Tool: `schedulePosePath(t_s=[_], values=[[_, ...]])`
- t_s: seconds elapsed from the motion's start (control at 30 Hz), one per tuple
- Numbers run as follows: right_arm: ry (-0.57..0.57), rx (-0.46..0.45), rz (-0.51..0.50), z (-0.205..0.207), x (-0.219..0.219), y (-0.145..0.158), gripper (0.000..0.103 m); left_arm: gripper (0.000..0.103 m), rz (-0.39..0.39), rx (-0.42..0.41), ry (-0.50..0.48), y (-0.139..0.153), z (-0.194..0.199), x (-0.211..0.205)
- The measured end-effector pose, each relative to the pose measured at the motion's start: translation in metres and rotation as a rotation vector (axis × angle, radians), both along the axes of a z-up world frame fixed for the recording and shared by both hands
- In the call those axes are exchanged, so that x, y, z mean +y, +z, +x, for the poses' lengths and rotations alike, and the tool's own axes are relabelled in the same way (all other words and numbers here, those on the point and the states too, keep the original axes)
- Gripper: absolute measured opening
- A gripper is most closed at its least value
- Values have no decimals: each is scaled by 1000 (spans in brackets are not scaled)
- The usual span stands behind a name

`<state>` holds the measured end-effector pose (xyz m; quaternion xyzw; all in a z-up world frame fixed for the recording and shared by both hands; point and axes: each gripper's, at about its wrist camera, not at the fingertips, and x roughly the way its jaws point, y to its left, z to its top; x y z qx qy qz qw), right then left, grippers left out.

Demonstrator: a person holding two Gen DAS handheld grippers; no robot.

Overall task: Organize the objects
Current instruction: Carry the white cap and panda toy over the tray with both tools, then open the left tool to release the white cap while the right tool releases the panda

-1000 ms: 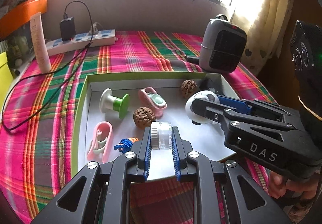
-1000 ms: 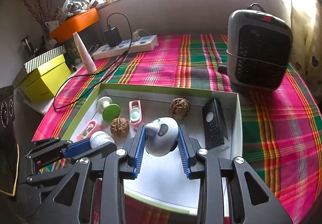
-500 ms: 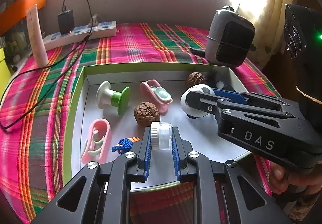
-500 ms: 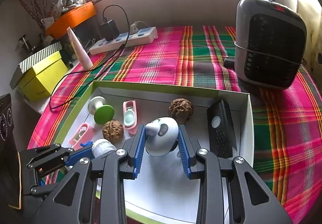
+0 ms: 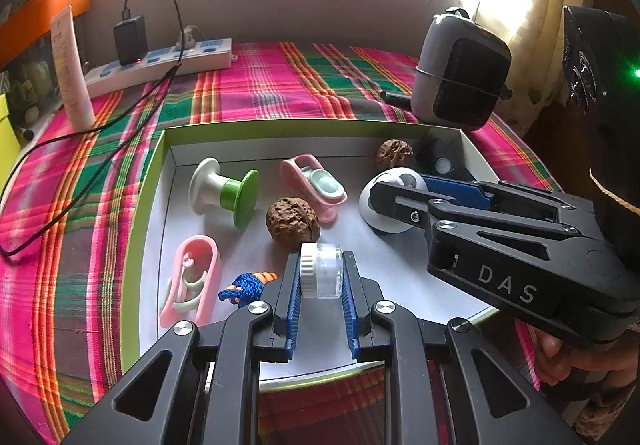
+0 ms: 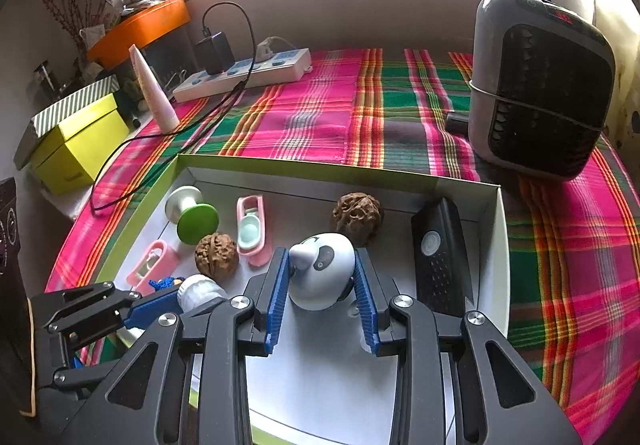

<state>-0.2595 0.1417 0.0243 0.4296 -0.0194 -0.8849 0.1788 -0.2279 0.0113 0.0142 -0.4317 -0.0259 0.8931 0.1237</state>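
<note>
- Left gripper (image 5: 321,273): blue pads clamped on a small clear jar (image 5: 321,269) with a ribbed white lid; jar lies on its side between the pads, over the near part of the tray floor.
- Right gripper (image 6: 322,277): pads pressed against both flanks of a white panda figure (image 6: 322,269) — black eye patch faces the right wrist camera. Whether the figure touches the floor of the tray cannot be told.
- Both held things sit over the tray (image 6: 500,245), a shallow white box with a green outer rim, resting on a pink-and-green plaid cloth (image 6: 332,117).
- Tray contents, left side: a white-and-green spool (image 5: 224,193) on its side; a pink clip (image 5: 192,281) near the left wall; a blue knotted cord (image 5: 244,287) just beside the left gripper's finger.
- Tray centre: a walnut (image 5: 293,223) just beyond the jar; a second pink clip with a mint insert (image 5: 316,185) touching or nearly touching it.
- Far right corner: a second walnut (image 6: 357,217), and a black remote (image 6: 440,257) lying along the right wall.
- Outside the tray: grey heater (image 6: 540,85) at far right, power strip (image 6: 244,75) at the far edge, yellow box (image 6: 76,143) at left.
- A hand (image 5: 568,361) shows under the right gripper's body — partly hidden.
</note>
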Motion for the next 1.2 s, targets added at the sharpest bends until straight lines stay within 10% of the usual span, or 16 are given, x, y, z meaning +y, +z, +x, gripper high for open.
schedulePosePath(t_s=[1.2], values=[[-16, 5, -17, 7, 0, 5, 42, 33, -38, 6, 21, 3, 4, -2]])
